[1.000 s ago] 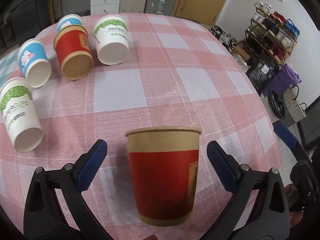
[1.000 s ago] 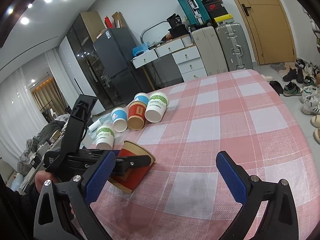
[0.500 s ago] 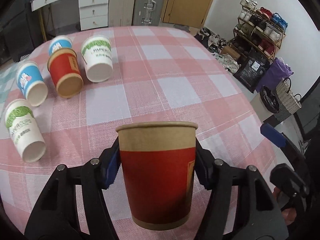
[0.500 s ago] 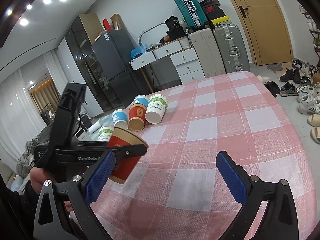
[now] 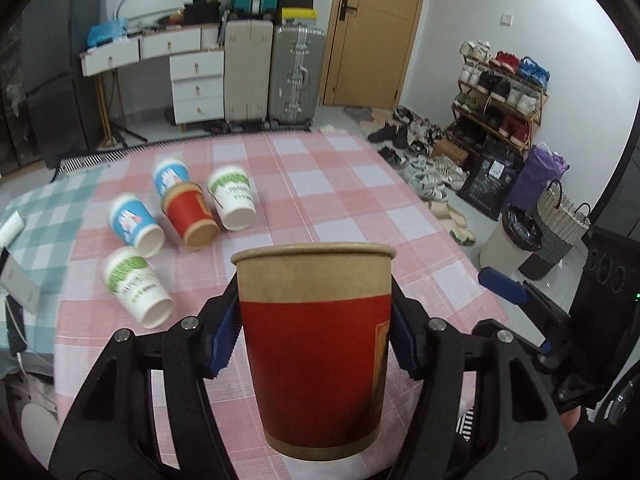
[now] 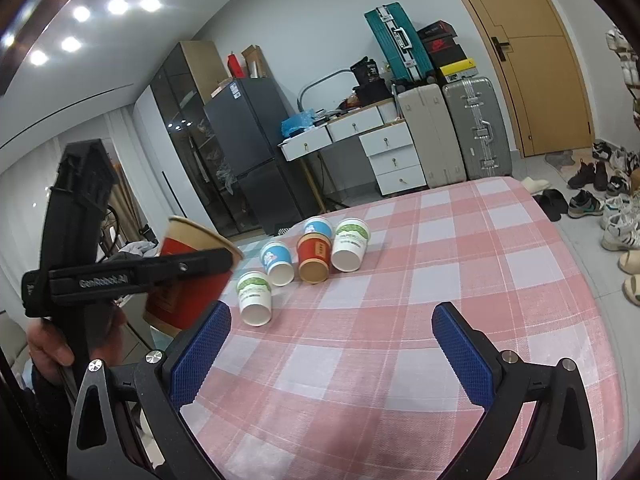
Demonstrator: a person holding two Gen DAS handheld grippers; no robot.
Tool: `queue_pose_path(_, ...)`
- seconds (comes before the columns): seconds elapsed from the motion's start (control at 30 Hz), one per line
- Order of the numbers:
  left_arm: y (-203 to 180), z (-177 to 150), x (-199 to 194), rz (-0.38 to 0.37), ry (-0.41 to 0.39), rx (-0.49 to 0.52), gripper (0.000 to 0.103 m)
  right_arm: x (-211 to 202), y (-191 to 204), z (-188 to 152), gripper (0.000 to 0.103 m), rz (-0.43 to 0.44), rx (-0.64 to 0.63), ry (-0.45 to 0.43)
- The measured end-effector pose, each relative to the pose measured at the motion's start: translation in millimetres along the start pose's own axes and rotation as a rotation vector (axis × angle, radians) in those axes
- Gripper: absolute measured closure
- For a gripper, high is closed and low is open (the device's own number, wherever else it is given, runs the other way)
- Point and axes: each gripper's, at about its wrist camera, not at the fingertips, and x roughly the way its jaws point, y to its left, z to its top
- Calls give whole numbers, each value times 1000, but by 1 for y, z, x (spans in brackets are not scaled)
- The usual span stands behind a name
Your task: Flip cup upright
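Red with a kraft-brown band at its rim, the paper cup [image 5: 316, 352] sits clamped in your left gripper [image 5: 316, 336], whose blue pads [image 5: 224, 336] press against its sides just below the brown band. From the left wrist camera the cup stands mouth up, lifted clear of the pink checked tablecloth [image 5: 340, 200]. The right wrist camera shows the same cup [image 6: 188, 280] at the left edge of its view, tilted somewhat, with the black arm of the left gripper [image 6: 132, 276] across it and your hand [image 6: 52, 348] around the handle below.

Your right gripper [image 6: 332, 348] holds nothing; its two blue-padded fingers [image 6: 200, 356] are spread wide apart above the cloth, and its tip also shows at the right of the left wrist view.

Five more paper cups lie on their sides in a loose cluster farther back on the table. A green-and-white cup [image 5: 136, 288] is the nearest, with a blue-and-white cup [image 5: 136, 228] just behind it. Next to that lies a second red cup [image 5: 192, 216], touching another green-and-white cup [image 5: 232, 202] on its right, and a second blue-and-white cup [image 5: 170, 174] sits behind the red one. Their open mouths face toward you.

Beyond the table stand two suitcases [image 5: 272, 76] beside a wooden door [image 5: 372, 32].
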Motion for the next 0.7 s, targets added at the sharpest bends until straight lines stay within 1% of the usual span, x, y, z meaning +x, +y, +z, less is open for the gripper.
queue_pose_path(0.07, 4, -3, -25, 10, -30, -3, 42, -4, 9, 0, 0, 1, -14, -5)
queue_pose_path(0.17, 11, -13, -55, 19, -53, -18, 42, -9, 22, -1, 0, 7, -29, -3)
queue_pose_path(0.4, 41, -49, -103, 47, -60, -84, 42, -9, 46, -10, 0, 19, -45, 25)
queue_pose_path(0.57, 62, -77, -120, 54, -42, -136, 42, -3, 60, -18, 0, 20, -63, 53)
queue_pose_path(0.7, 76, -100, -107, 55, 8, -190, 42, 2, 68, -23, 0, 18, -77, 73)
